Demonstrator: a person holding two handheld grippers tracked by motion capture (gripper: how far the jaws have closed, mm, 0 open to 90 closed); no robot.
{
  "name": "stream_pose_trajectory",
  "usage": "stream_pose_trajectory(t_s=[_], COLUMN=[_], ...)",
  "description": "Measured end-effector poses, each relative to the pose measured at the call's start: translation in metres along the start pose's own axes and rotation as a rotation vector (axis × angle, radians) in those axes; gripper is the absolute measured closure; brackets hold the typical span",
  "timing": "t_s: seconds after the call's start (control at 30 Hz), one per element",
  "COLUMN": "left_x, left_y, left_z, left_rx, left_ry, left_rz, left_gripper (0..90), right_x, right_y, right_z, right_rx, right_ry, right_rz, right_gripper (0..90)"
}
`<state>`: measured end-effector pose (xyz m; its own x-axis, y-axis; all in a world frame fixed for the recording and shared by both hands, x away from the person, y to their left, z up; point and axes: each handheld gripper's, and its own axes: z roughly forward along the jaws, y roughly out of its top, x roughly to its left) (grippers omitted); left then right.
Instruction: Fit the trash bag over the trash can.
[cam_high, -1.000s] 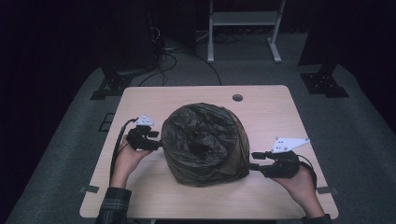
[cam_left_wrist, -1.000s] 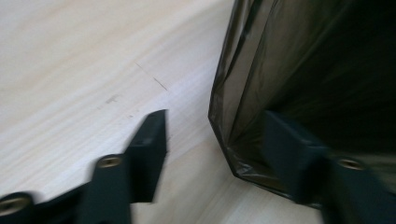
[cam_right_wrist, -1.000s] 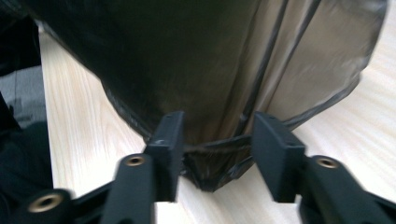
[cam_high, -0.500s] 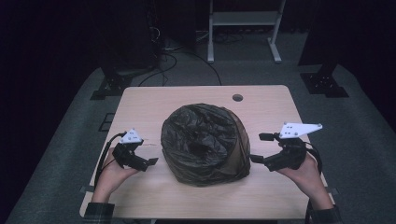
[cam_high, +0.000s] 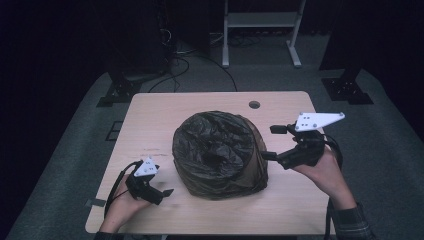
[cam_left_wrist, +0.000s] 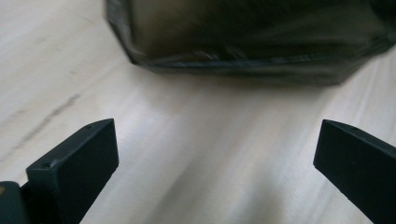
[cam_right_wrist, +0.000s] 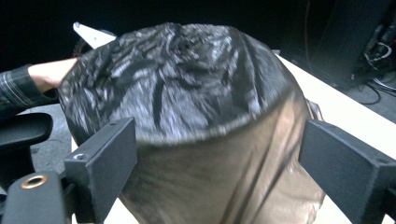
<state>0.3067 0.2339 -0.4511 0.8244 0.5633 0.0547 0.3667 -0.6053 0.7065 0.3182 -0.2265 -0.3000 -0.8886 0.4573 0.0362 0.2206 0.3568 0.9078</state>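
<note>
High view, nearest first: the left tongs (cam_high: 167, 192) sit low over the worktop (cam_high: 150, 115) near its front left corner, just beside the foot of the bin, jaws spread wide with nothing between them, having just been opening. The left gripper view agrees: bare wood between the two black jaws, and the bin's lower edge (cam_left_wrist: 243, 65) a little ahead, not touched.

Farther in, at the middle of the worktop, stands the bin (cam_high: 220, 155), round, with a dark bag (cam_high: 215, 142) pulled over its top and hanging down its sides. The bag sags into a crumpled hollow at the centre; whether anything lies inside cannot be told.

On the far side, the right tongs (cam_high: 272, 142) are raised beside the bin's upper right edge, also released, their jaws having just been opening. In the right gripper view the bag-covered bin (cam_right_wrist: 187, 116) looms between the jaws, but neither pad presses on it.

Risks, as I judge them: with both tongs let go, the loose film may slip off the rim or sink further into the bin, since nothing pins it. A careless re-grip could pinch only a thin fold and tear it. The light bin could also slide or tip if nudged from one side alone.
</note>
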Motion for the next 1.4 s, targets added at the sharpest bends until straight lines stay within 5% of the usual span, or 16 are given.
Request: stream_pose_trajectory(t_s=[0.17, 0.63, 1.0, 1.4], left_x=[-0.010, -0.015, -0.013, -0.014], left_y=[-0.007, -0.024, -0.028, -0.029], left_z=[0.005, 0.013, 0.016, 0.016], left_rx=[0.034, 0.033, 0.003, -0.009], left_ry=[0.001, -0.056, -0.095, -0.102], left_rz=[0.046, 0.062, 0.036, 0.043], left_gripper=[0.0, 0.0, 0.0, 0.0], right_x=[0.001, 0.006, 0.011, 0.020], right_y=[0.023, 0.059, 0.061, 0.051], right_z=[0.014, 0.067, 0.123, 0.154], right_rx=[0.037, 0.138, 0.383, 0.564], right_ry=[0.014, 0.087, 0.133, 0.121], right_rz=[-0.041, -0.123, -0.170, -0.221], right_gripper=[10.7, 10.6, 10.6, 10.7])
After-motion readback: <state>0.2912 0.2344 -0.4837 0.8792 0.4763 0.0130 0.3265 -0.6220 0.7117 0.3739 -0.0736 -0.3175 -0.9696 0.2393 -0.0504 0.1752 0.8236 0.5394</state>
